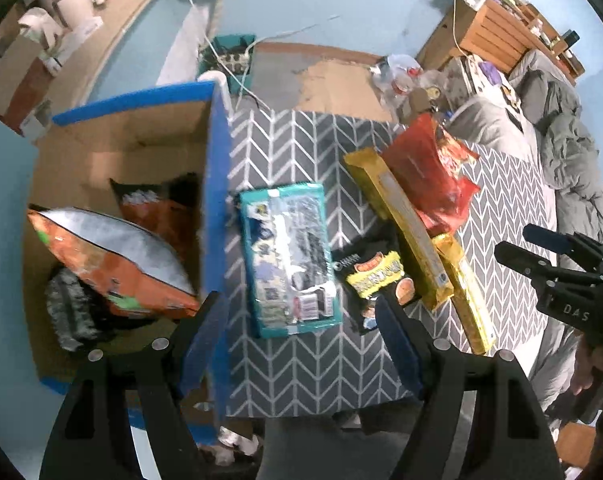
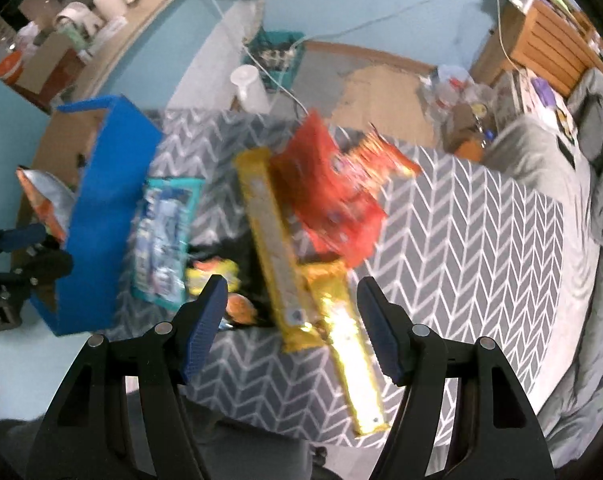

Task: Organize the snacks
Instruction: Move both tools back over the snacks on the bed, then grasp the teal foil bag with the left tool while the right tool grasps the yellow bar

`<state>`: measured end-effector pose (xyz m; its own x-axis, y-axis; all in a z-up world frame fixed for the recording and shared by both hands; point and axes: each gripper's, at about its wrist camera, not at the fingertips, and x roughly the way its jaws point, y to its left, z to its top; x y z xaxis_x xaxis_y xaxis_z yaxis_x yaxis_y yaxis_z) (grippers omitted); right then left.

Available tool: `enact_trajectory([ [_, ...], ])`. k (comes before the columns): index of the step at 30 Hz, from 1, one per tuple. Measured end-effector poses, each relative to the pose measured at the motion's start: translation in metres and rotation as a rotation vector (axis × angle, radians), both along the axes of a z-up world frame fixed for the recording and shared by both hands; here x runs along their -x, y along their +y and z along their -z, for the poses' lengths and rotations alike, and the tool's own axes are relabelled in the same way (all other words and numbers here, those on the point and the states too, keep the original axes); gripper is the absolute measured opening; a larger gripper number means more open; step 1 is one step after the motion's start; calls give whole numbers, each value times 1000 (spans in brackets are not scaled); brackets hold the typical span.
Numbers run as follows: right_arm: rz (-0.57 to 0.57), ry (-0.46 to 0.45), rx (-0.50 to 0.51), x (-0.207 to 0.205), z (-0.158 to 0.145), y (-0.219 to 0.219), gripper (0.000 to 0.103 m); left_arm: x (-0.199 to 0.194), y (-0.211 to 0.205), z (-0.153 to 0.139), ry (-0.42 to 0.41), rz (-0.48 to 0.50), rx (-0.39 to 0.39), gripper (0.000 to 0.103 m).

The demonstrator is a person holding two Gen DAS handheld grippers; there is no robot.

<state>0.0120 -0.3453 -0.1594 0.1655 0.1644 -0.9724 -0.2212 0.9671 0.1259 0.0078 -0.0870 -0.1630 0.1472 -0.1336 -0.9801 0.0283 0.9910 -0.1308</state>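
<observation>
your left gripper (image 1: 301,332) hangs over the teal pack (image 1: 287,258), jaws wide and empty. the pack's long axis runs 12 to 6, toward the gap. your right gripper (image 2: 291,320), also parted and empty, sits above the yellow packs (image 2: 277,252).

a teal packet (image 1: 289,258) lies flat just beside the blue-edged cardboard box (image 1: 217,184). a black-and-yellow bag (image 1: 375,276), two long yellow packs (image 1: 397,224) and a red bag (image 1: 429,176) overlap nearby; orange bags (image 1: 109,256) sit in the box.

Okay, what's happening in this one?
A person is sorting snacks with two handheld grippers. Both the left gripper and right gripper are open and empty above the patterned mat. A few bags are already in the cardboard box; the teal pack, yellow packs and red bag still lie outside.
</observation>
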Motion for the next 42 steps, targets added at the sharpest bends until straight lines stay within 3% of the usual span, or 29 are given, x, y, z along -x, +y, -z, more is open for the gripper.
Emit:
enact_trajectory([
  [9,-16,49,7,17,45,-38,68,-4,-23,37,65,-17,13,77],
  [21,-83,124,47,43,103,-48,68,-10,-20,79,117,-106,17,78],
  [32,-48,150,31,48,124,-59,68,-13,-9,101,142,-128,22,78],
  [34,-40,157,18,48,128,-59,64,-12,-7,101,143,-130,30,78],
  [36,-36,170,-8,49,132,-59,49,-14,-6,102,143,-131,24,78],
  [38,-40,170,-21,47,136,-60,41,-11,-3,102,144,-133,16,78],
  [42,-48,154,-1,59,138,-55,33,-9,4,102,148,-143,19,78],
])
